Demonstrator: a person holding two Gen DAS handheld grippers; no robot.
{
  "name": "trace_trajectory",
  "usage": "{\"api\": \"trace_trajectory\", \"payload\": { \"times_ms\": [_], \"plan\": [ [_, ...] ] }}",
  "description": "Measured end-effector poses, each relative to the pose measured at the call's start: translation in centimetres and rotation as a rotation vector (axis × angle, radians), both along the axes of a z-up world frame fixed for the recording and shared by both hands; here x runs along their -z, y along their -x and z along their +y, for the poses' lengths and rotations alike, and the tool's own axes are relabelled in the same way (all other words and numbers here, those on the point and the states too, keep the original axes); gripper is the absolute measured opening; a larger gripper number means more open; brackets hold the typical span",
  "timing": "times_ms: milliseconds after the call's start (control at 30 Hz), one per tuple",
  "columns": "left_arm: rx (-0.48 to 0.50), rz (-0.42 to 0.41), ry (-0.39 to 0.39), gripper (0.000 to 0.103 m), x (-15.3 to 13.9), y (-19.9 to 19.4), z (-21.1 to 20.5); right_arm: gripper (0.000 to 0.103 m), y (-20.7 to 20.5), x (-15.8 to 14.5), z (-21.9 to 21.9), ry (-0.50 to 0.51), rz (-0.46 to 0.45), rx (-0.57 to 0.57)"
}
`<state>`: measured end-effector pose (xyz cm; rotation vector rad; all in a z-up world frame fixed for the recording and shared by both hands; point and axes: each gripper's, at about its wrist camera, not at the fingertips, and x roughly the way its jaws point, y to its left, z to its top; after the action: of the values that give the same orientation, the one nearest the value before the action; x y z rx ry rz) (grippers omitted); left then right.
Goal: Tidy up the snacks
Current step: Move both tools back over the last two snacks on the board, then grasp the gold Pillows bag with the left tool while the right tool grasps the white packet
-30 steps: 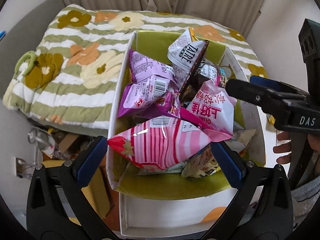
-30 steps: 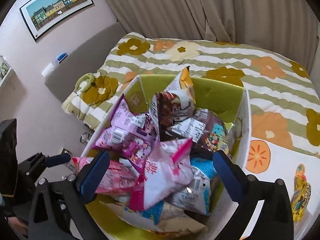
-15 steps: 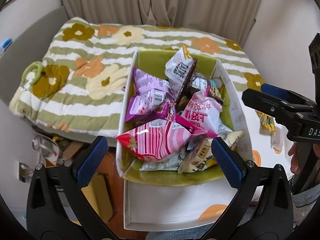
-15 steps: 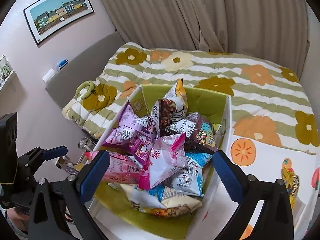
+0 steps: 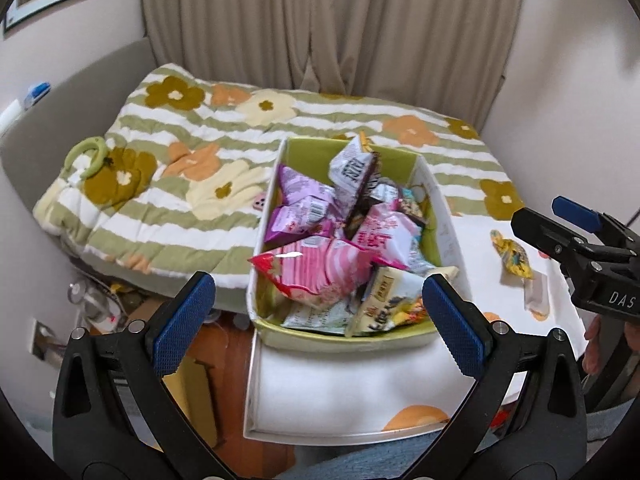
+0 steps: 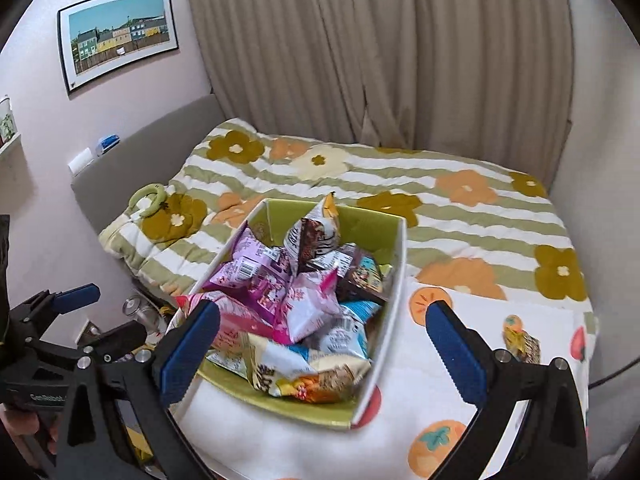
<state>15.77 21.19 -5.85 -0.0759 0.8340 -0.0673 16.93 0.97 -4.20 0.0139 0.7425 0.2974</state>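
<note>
Currently: left gripper (image 5: 318, 302) spread, empty | right gripper (image 6: 322, 340) spread, empty | risk: overfilled box (image 5: 446, 232) may spill bags if nudged.

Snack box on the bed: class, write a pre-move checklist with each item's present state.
1. Left gripper open, empty: ok.
2. Right gripper open, empty: ok.
3. Snack box upright on the cloth: ok.
4. Packets inside the box walls: not ok; pink striped packet overhangs the left wall.
5. All snacks boxed: not ok; yellow packet lies outside on the cloth.
6. Box base steady: cannot tell.
</note>
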Motion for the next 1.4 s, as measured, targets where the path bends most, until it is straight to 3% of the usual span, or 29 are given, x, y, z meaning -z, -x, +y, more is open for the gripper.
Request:
{"api": "trace_trajectory", "payload": {
  "times_ms": [400,800,1067,1400],
  "plan": [
    [0.201,-0.068,0.011,0.102,-0.5,-0.2,-6.4,0.103,6.2,-0.1,-5.9,0.086,-0.08,0.274],
    [0.453,0.02,0.025,0.102,2.0,-5.3,-21.9,0.103,7.5,2.5,-18.3,0.09,0.006,0.531],
    [0.51,0.127,0.014,0.102,6.2,-10.5,-32.3,0.102,5.6,7.1,-24.8,0.035,0.118,0.572],
    [0.523,0.299,-0.056,0.102,15.5,-17.0,-42.7,0.102,1.9,14.1,-29.4,-0.004,0.254,0.587]
  ]
}}
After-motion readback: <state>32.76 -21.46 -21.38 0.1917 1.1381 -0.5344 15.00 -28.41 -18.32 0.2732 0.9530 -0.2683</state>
